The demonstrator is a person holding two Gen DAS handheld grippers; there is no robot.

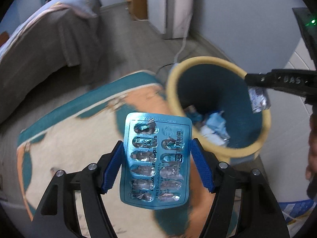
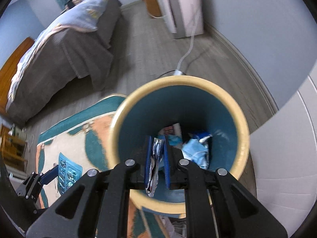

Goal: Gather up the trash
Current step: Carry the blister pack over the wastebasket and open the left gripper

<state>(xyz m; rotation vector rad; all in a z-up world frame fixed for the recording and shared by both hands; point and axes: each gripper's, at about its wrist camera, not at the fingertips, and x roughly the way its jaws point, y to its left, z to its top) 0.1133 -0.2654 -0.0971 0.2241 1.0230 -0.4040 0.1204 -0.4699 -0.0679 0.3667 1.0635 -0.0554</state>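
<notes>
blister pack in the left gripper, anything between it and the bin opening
Nothing visible blocks it. The blister pack sits over the rug, short of the bin; the right gripper holds a crumpled wrapper over the opening.

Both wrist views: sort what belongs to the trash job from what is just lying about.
Job:
- blister pack in left gripper
- crumpled foil wrapper in right gripper, above the bin
- waste bin, trash inside

Lying about:
- rug
- bed
- white cable
- white appliance
</notes>
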